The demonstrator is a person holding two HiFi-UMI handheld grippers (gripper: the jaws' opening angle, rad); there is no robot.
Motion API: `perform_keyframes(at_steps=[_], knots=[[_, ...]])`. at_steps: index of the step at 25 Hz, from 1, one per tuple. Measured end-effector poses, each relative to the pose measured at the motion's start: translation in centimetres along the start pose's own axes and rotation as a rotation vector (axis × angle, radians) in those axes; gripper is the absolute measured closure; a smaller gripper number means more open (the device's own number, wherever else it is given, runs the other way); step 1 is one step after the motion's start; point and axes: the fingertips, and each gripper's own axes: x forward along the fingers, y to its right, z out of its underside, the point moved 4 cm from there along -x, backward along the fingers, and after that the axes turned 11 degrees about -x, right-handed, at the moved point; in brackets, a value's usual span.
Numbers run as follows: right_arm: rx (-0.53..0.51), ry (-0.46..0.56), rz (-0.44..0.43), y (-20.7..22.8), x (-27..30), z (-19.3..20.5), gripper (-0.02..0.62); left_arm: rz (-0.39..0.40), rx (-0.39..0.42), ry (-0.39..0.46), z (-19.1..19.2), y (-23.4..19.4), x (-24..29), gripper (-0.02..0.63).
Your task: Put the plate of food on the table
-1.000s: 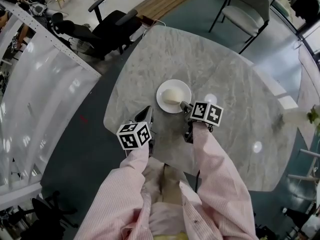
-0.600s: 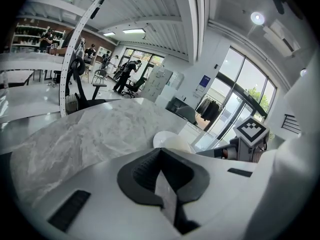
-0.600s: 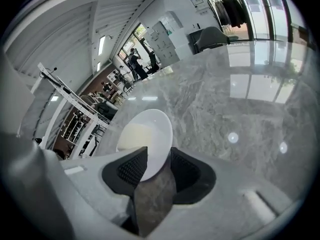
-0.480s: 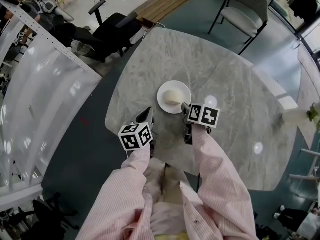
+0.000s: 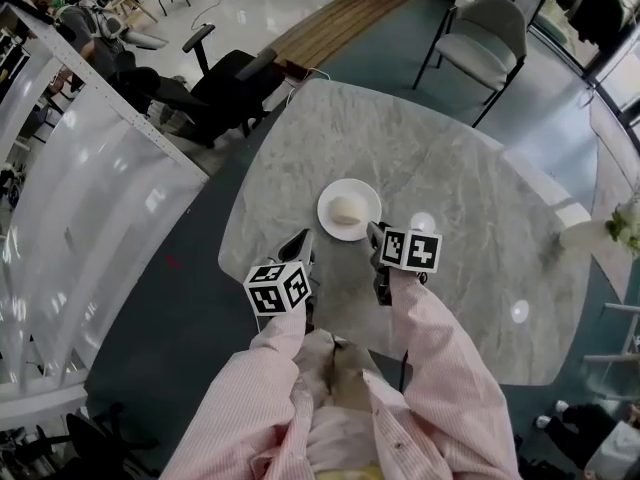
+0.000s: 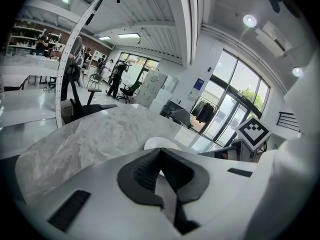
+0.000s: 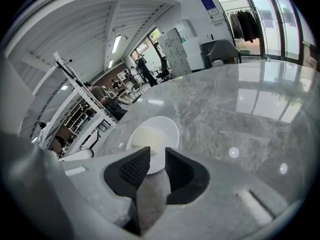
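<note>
A white plate (image 5: 349,210) with a pale lump of food (image 5: 345,209) rests flat on the round grey marble table (image 5: 450,148). My right gripper (image 5: 373,230) is open just short of the plate's near right rim, not touching it. In the right gripper view the plate (image 7: 161,128) and food (image 7: 146,136) lie just beyond the parted jaws of that gripper (image 7: 157,156), nothing between them. My left gripper (image 5: 305,238) hovers left of the plate, shut and empty. The left gripper view shows the plate (image 6: 159,143) just past its closed jaws.
A grey chair (image 5: 487,38) stands beyond the table's far side and a black office chair (image 5: 215,73) at its far left. A clear plastic curtain on a rack (image 5: 90,188) runs along the left. A plant (image 5: 625,230) shows at the right edge.
The right gripper's jaws have parted and let go of the plate's rim, then drawn back a little. The plate stays flat on the table. The left gripper has barely moved.
</note>
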Motion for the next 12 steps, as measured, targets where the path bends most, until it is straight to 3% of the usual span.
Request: perform_keyframes(at_steps=[4,12], knots=[[-0.041,0.081,-0.048,-1.3,-2.1,-0.5,0.575,0.027,0.037,0.02,-0.5,1.2,-1.2,0.614],[-0.095,0.239,-0.151,-3.0,-6.2,-1.4,0.589,0.106,0.152,0.096,-2.1,3.6,-3.9,0.614]])
